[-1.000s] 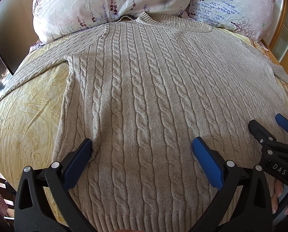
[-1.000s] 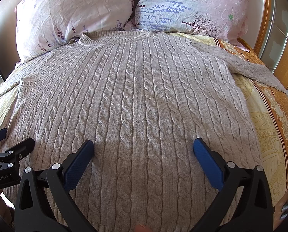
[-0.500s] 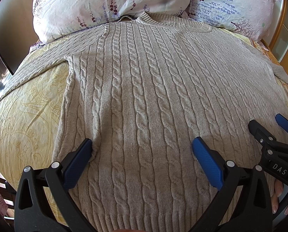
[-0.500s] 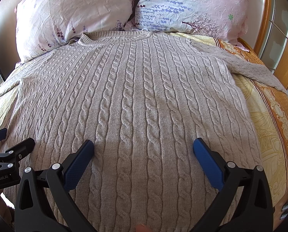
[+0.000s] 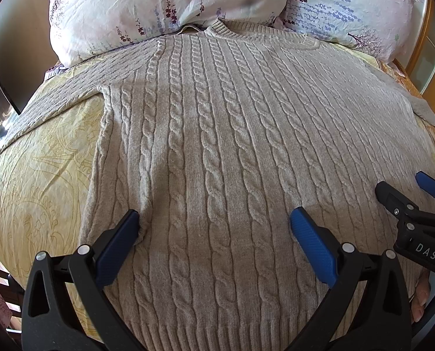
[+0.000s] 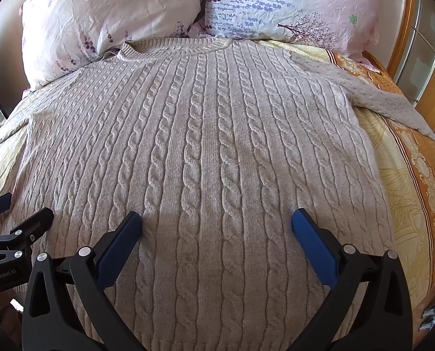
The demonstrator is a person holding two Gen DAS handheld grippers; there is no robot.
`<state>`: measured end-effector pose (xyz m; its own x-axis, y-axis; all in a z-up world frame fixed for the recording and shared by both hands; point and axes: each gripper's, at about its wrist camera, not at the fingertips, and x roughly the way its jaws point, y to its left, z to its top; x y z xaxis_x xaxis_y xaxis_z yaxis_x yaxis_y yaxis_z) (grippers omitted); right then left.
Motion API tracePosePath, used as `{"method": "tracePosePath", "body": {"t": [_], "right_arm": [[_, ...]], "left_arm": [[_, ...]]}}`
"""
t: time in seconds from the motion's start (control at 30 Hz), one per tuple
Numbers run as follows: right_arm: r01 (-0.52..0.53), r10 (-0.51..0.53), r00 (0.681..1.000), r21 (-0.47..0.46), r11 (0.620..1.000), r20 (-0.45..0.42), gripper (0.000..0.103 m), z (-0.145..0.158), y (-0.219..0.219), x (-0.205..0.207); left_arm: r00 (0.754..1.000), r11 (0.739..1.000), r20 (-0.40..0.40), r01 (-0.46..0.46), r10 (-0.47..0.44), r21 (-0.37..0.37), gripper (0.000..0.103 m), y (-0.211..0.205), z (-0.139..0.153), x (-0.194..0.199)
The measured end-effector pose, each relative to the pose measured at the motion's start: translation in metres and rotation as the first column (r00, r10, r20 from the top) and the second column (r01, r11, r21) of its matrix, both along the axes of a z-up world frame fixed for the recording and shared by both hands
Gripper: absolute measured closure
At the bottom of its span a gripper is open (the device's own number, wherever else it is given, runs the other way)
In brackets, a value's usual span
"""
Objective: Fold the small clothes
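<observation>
1. A bed with a yellow patterned bedspread [image 5: 42,175], an orange border band along its right side in the right wrist view.
2. Wooden bed frame [image 6: 433,108] at the far right; behind it a pale wall with glass-like panels, too distorted to identify.
3. Two pillows at the head: one pink-white with purple flower sprigs [image 5: 159,3], one with blue-violet blossoms and a small tree print [image 6: 290,3]; touching each other at the middle.
4. One beige cable-knit sweater [image 5: 232,146], spread flat and front-up over the bedspread, neckline just below the pillows, ribbed hem nearest the cameras.
5. Two sleeves, stretched outward: left one [image 5: 71,87] running diagonally toward the bed edge, right one [image 6: 387,102] lying over the orange border.
6. Two grippers, each with two blue-padded fingers.
7. Left gripper [image 5: 214,225]: spread wide over the lower left part of the sweater, nothing pinched; left pad tip touching or just above the knit, cannot tell which.
8. Right gripper [image 6: 217,225]: likewise spread wide over the lower right part, gripping nothing.
9. Fingertips of a hand [image 5: 422,295] visible beneath the right gripper's body.
</observation>
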<state>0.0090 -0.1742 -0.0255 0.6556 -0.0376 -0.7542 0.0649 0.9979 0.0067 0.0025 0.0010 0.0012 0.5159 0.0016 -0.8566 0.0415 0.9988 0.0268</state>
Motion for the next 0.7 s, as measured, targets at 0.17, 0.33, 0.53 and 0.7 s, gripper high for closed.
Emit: {"method": "tracePosePath", "body": {"t": [0.17, 0.33, 0.53, 0.7], "right_arm": [[-0.048, 0.047, 0.998, 0.009, 0.999, 0.041, 0.001, 0.001, -0.004, -0.006], [-0.110, 0.096, 0.992, 0.201, 0.974, 0.076, 0.001, 0.017, -0.037, 0.000], [0.039, -0.137, 0.976, 0.486, 0.873, 0.168, 0.011, 0.058, -0.148, 0.020], [0.208, -0.301, 0.953, 0.627, 0.751, 0.044, 0.037, 0.043, -0.222, 0.054]], "left_arm": [[1.000, 1.000, 0.011, -0.003, 0.003, 0.000, 0.002, 0.000, 0.000, -0.006], [0.999, 0.997, 0.035, 0.030, -0.032, 0.064, 0.002, -0.010, 0.008, 0.004], [0.993, 0.996, 0.100, 0.067, -0.061, -0.061, 0.002, -0.009, 0.025, 0.042], [0.992, 0.981, 0.083, 0.111, -0.099, -0.157, 0.002, -0.010, 0.016, 0.072]]}}
